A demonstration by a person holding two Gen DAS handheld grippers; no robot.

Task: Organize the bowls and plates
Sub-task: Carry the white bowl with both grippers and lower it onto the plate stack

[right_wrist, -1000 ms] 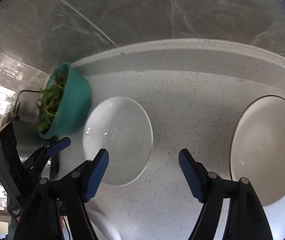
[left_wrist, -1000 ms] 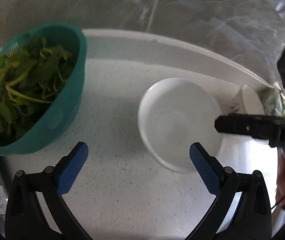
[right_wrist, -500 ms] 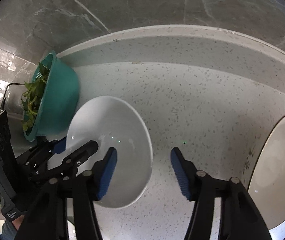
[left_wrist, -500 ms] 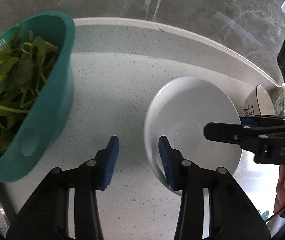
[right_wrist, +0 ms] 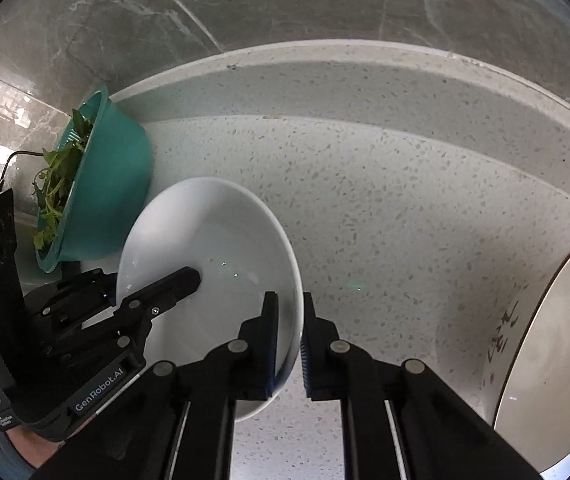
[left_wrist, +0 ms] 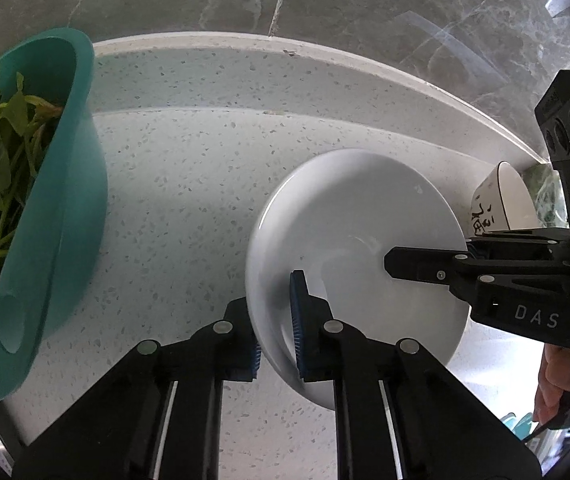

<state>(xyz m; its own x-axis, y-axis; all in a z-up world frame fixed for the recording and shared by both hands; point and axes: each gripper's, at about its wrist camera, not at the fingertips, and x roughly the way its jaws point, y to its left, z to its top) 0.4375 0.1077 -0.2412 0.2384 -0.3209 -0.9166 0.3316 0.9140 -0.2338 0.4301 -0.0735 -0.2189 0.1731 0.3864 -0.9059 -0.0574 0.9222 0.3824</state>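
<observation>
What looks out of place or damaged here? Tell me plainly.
Nothing looks damaged or spilled. The white bowl sits on the counter, with the left gripper and right gripper each shut on opposite sides of its rim. The teal colander of greens looks tilted, though that may be fisheye distortion.

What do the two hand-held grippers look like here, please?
Both are black, with two angular fingers, silver rivets and ribbed blue pads. The left hand-held gripper is lettered "GenRobot.AI" in white; the right hand-held gripper shows "DAS". A thin black cable hangs by the right one.
</observation>
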